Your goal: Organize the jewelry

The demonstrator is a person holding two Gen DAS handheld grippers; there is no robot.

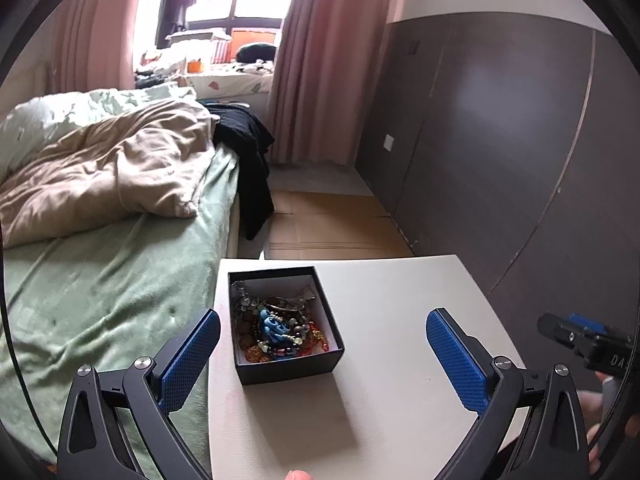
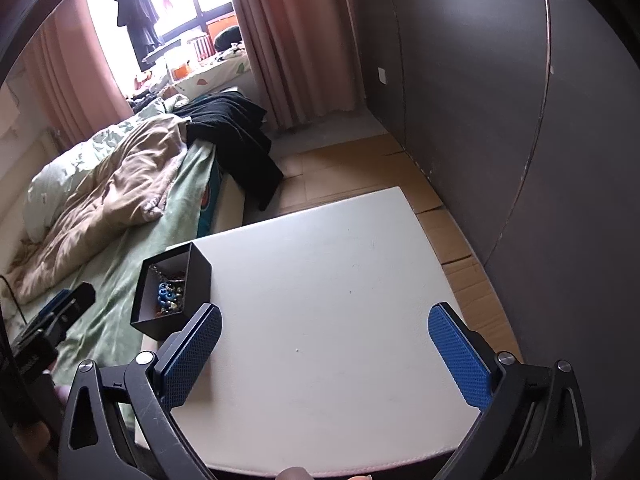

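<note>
A black open box (image 1: 286, 364) with a white lining stands near the left edge of a white table (image 1: 400, 340). It holds a tangle of jewelry (image 1: 276, 330): beaded strands, a blue piece, silver chains. My left gripper (image 1: 322, 356) is open and empty, above the table just in front of the box. In the right wrist view the box (image 2: 172, 300) stands at the table's (image 2: 340, 280) left edge, beside my left finger. My right gripper (image 2: 324, 354) is open and empty over the bare table. Each gripper shows at the other view's edge.
A bed (image 1: 112, 280) with a green sheet and a beige quilt (image 1: 108, 176) lies left of the table. Black clothing (image 1: 248, 152) hangs off its far corner. A dark wall panel (image 1: 500, 140) runs along the right. Cardboard (image 1: 332, 228) covers the floor beyond the table.
</note>
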